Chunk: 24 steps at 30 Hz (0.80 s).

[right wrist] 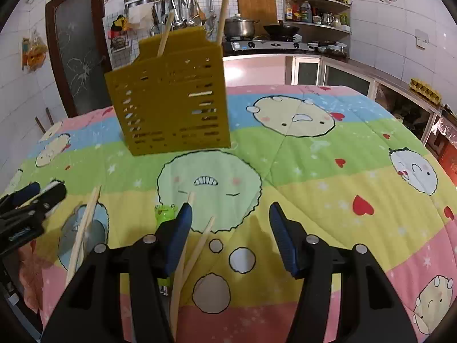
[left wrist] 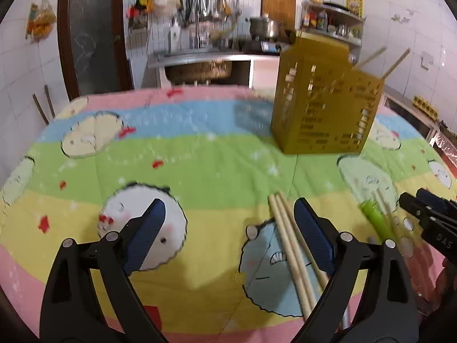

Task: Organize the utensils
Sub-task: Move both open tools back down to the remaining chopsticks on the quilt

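A mustard-yellow slotted utensil holder (left wrist: pixel 324 105) (right wrist: pixel 171 105) stands on the cartoon-print cloth with two chopsticks (right wrist: pixel 221 14) sticking out of its top. My left gripper (left wrist: pixel 230 228) is open and empty; several wooden chopsticks (left wrist: pixel 291 251) lie on the cloth by its right finger. My right gripper (right wrist: pixel 230 234) is open and empty; two chopsticks (right wrist: pixel 188 260) and a green frog-handled utensil (right wrist: pixel 162 214) lie by its left finger. The green utensil (left wrist: pixel 375 220) also shows in the left wrist view. Each gripper shows at the edge of the other's view.
The table is covered by a striped cloth (right wrist: pixel 328 188) with cartoon faces. More chopsticks (right wrist: pixel 84 228) lie at the left. Behind are a counter with a stove and pot (right wrist: pixel 240 27), a shelf of bottles (right wrist: pixel 314 11) and a dark door (right wrist: pixel 77 51).
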Available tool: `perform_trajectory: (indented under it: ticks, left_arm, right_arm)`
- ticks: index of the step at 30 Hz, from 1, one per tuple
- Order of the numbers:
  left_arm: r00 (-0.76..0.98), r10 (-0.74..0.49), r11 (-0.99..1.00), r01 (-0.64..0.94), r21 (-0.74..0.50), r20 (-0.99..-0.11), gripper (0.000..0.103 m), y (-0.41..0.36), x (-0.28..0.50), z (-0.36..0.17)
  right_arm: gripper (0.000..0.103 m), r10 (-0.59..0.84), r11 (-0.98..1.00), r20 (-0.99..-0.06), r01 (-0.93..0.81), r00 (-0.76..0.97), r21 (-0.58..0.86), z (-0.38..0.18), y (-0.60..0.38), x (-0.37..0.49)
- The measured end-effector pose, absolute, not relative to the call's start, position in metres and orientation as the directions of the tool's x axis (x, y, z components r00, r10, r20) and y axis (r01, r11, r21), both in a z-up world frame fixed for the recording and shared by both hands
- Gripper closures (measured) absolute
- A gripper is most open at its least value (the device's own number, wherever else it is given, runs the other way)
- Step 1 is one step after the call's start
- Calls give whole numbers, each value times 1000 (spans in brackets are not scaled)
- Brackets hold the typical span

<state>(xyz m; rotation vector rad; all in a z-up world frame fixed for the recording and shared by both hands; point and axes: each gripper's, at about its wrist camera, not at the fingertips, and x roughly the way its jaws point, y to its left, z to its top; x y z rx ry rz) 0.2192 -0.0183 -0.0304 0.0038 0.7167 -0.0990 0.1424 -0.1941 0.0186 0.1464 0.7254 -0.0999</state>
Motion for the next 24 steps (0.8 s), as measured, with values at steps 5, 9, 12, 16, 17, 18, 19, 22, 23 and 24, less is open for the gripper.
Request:
perform_trajectory:
  ticks: [5,9,12,16,17,18,19,22,23,24]
  left_arm:
    - [717,-108,994,88,-63,-688,14,-14,225,-38]
    - [687,-119,993,102,-67,-717,14,-16,227,-44]
    - [670,-105,993,107,-44,-735,14,-21,229,-49]
    - [645,-113,993,108,-57,-756,14,-20,232,-54]
    - [638,-114,993,104,-61,-761,14,-20,234,-55]
    - [635,-117,992,104,-66,-764,14,-19,235,-56]
    - [634,-118,992,104,-68,-764,14,-18,235,-56]
    - [633,-117,992,104,-66,-766,14,-19,235,-56]
    - [630,-117,992,105,-65,-767,14,-19,235,-57]
    - [628,-117,992,105,-66,-769,13,-19,236,-57]
  right_arm:
    - [46,-37,984,-667,142,744,104,20,-191,141]
    - [46,-41,987,-686,135,727,84,15,-185,145]
    - [46,-36,988,-700,132,713,84,13,-183,148]
    - [46,-35,989,-716,130,697,77,9,-181,150]
    - [46,-38,988,-717,133,696,77,9,-181,150]
    - [46,-39,988,-718,135,695,77,9,-181,150]
    - [46,-39,988,-720,137,693,78,8,-181,150]
    - [46,-29,986,-732,138,681,89,5,-183,152]
    - [46,-32,986,-734,143,679,88,5,-183,152]
    - [46,-36,986,-735,145,677,86,5,-183,152]
